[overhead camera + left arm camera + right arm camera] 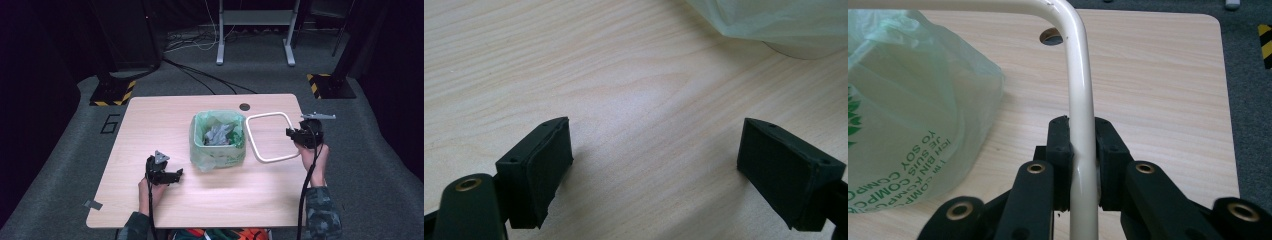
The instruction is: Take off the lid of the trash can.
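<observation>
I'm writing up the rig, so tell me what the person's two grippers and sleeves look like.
Both the left gripper and the right gripper are black, each topped by a grey three-cornered plate, with a black cable trailing back along the forearm. Their jaws are blocky black pads on arms with brass-coloured rivets. The sleeves are camouflage-patterned in green and grey.
</observation>
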`<state>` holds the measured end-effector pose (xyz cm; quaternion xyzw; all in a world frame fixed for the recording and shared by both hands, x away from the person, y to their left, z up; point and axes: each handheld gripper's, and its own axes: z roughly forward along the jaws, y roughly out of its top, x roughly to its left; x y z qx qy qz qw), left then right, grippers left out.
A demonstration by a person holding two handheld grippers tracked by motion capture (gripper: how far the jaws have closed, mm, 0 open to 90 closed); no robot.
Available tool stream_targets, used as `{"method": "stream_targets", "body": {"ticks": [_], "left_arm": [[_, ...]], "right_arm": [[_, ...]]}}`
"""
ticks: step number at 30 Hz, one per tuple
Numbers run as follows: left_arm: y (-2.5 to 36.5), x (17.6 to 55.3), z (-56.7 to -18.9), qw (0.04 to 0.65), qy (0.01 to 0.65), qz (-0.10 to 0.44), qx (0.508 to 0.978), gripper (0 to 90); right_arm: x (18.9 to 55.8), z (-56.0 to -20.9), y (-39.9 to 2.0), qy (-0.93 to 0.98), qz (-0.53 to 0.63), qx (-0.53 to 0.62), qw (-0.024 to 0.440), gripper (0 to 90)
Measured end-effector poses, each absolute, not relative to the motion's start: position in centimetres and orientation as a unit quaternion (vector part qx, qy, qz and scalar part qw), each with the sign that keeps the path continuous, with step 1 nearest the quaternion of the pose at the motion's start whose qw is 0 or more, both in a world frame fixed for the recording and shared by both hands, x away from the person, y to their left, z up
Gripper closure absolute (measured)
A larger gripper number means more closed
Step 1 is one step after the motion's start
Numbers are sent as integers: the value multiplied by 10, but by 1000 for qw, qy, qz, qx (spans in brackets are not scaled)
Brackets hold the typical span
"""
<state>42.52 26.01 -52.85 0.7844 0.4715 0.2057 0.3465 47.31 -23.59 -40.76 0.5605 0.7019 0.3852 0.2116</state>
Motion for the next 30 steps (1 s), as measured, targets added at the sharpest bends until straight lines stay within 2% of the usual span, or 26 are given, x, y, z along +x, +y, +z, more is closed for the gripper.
{"method": "stream_targets", "body": {"ticks": [15,30], "left_arm": [[260,425,-529,347,472,206,784,140],[260,425,-529,347,472,206,784,142]], "right_arm": [[471,-443,-253,695,356,588,214,800],[476,-482,-250,701,300,609,217,798]]}}
